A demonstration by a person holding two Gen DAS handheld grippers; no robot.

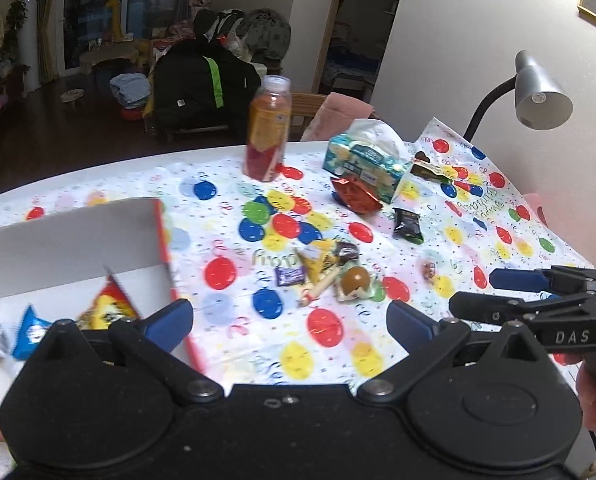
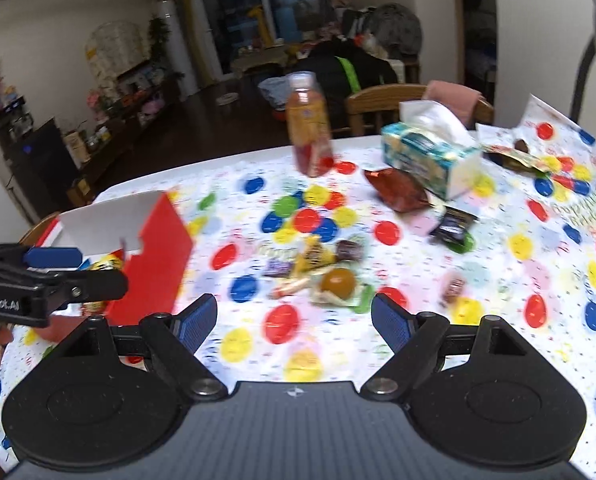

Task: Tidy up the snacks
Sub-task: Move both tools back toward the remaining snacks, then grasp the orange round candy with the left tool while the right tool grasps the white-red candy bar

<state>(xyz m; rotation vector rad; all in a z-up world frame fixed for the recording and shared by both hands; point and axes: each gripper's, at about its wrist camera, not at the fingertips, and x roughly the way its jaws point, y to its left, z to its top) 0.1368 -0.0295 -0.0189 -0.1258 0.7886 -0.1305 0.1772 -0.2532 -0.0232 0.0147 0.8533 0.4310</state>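
Ahead of our fingers, a small heap of wrapped snacks point(image 1: 329, 276) lay on the balloon-print tablecloth point(image 1: 226, 184). Our left gripper point(image 1: 290, 320) and right gripper point(image 2: 294, 316) both hovered with fingers spread wide, holding nothing. Beside the left fingers sat an open white-and-red box point(image 1: 70, 240) with a few packets point(image 1: 106, 312) inside. Beyond the heap stood a juice bottle point(image 1: 266, 128) and a tissue pack point(image 1: 365, 160).

Balloon-print table point(image 1: 337, 360) carries box point(image 1: 70, 240), bottle point(image 1: 266, 136), tissue pack point(image 1: 365, 160), scattered snacks point(image 1: 329, 272).
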